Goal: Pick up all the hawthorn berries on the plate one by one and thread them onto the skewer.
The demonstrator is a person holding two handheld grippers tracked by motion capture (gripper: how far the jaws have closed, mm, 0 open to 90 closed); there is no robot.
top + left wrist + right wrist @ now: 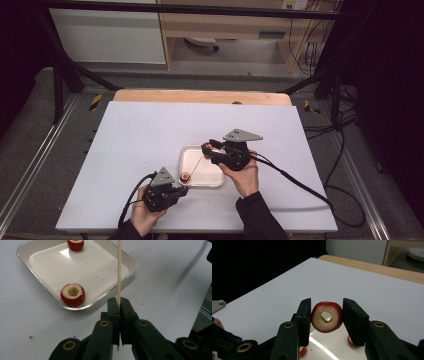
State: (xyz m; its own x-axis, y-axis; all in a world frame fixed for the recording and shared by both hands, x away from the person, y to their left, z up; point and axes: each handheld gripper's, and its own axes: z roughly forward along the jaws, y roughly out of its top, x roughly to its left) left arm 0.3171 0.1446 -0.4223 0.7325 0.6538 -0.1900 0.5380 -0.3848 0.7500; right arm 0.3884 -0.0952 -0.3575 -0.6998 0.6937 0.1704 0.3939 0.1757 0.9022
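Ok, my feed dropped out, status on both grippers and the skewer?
Left gripper shut on skewer. Right gripper shut on cored fruit, above tray. More fruit in tray. Nothing between skewer and fruit.

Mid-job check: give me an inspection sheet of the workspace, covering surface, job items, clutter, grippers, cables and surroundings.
Surface: white table, small reddish crumbs near the tray.
Job's things: thin wooden skewer reaching over the metal tray; cored red fruit held up; two more cored fruits on the tray, one near its rim, one at the far side.
Clutter: nothing seen.
Grippers: left hand-held gripper shut on the skewer; right hand-held gripper shut on the cored red fruit, hole facing the camera.
Cables: one black cable trails from each gripper across the table.
Surroundings: black frame rails, wooden cabinet behind, floor cables at right.
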